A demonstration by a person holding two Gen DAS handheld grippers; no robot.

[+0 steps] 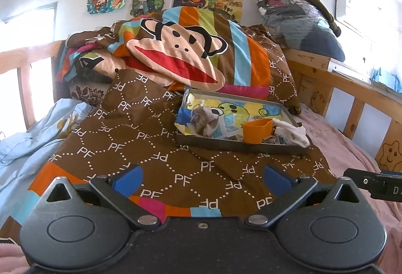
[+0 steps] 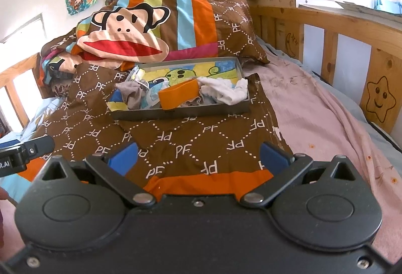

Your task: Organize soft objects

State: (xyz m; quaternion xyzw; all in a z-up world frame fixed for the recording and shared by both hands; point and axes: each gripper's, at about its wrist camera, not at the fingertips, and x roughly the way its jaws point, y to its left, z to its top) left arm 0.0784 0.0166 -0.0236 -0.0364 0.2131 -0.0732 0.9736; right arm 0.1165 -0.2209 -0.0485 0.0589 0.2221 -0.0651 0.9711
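Note:
A grey shallow tray with a cartoon-print lining lies on the brown "PF" quilt on a bed. It holds a crumpled grey cloth, an orange cup and white socks. My left gripper is open and empty, hovering over the quilt in front of the tray. My right gripper is open and empty, likewise short of the tray. Each gripper's edge shows at the side of the other's view.
A monkey-face duvet is heaped behind the tray. A wooden bed rail runs along the right. A pink sheet lies right of the quilt, a light blue sheet on the left. Bagged clothes sit on the headboard.

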